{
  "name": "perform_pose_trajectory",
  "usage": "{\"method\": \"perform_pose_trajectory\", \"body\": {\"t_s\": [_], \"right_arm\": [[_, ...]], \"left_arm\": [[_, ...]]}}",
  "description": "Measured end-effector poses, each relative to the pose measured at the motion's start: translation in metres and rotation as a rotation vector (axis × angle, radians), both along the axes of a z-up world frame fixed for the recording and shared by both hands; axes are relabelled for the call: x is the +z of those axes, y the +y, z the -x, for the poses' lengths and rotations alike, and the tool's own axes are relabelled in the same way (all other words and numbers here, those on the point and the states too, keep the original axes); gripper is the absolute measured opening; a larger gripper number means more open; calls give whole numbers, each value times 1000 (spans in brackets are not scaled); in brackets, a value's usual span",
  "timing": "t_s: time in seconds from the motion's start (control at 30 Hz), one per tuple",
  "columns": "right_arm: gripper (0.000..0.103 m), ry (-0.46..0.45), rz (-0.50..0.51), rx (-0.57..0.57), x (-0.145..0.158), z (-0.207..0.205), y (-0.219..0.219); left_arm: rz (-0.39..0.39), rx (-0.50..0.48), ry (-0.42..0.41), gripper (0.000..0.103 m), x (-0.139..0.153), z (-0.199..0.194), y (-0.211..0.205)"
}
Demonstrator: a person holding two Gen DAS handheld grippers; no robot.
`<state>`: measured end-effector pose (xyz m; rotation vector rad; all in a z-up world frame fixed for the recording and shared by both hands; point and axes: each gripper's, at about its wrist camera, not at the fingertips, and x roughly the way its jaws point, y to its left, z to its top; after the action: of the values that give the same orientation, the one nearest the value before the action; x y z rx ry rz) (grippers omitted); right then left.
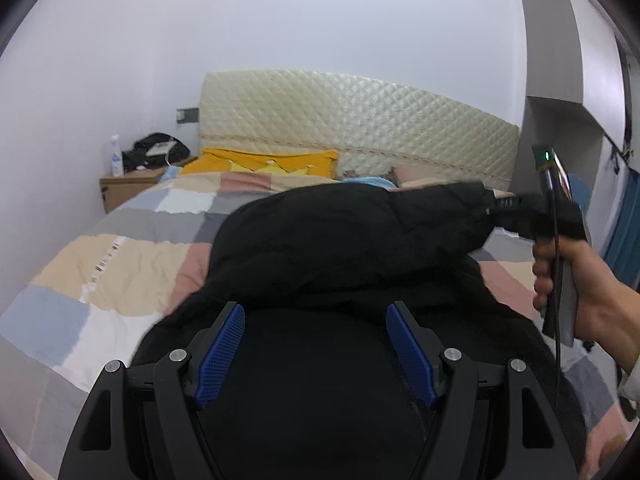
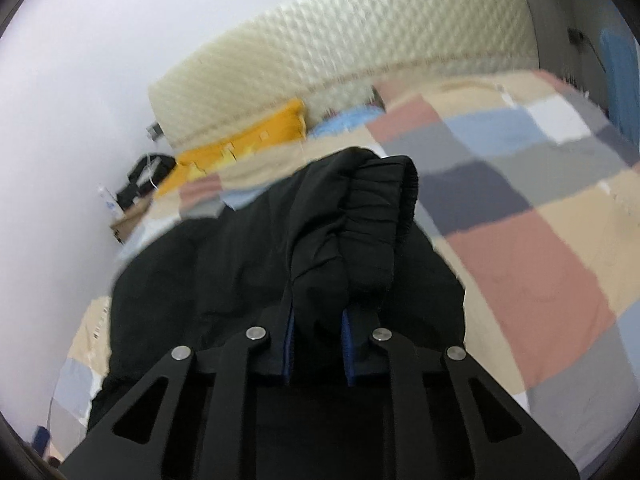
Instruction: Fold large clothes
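Lying on the checked bedspread point(image 1: 132, 256) is the black jacket point(image 1: 320, 236). The right gripper point(image 2: 318, 320) pinches its sleeve cuff point(image 2: 380, 208), lifted; the left gripper point(image 1: 316, 320) hovers spread wide over the jacket, holding nothing.

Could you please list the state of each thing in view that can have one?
Left claw: open, holding nothing, above the jacket.
Right claw: shut on the jacket's sleeve cuff.
Black jacket: spread on the bed, sleeve lifted, not yet folded.
Checkered blanket: spread over the bed, wrinkled.
Yellow pillow: lying by the headboard.
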<state>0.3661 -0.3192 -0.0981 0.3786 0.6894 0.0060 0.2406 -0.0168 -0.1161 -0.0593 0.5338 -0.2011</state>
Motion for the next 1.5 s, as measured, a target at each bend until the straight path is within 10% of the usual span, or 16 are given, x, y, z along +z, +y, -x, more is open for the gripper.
{"method": "perform_pose_trajectory", "body": {"t_s": [0.17,0.7,0.83,0.9,1.5], "right_arm": [[19,-34,40,-23,12,9,-4],[25,78,211,-2,-81,-5,-4],[36,75,235,4,-71,1,-1],[59,69,229,21,-65,8,1],[61,-101,239,126,34,176,38]], "left_arm": [[-21,12,6,73,1,7,-7],[37,-7,109,73,-12,-2,-3],[20,7,101,73,-12,1,-3],[14,11,90,73,-11,2,-3],[8,-31,23,73,4,52,-23]]}}
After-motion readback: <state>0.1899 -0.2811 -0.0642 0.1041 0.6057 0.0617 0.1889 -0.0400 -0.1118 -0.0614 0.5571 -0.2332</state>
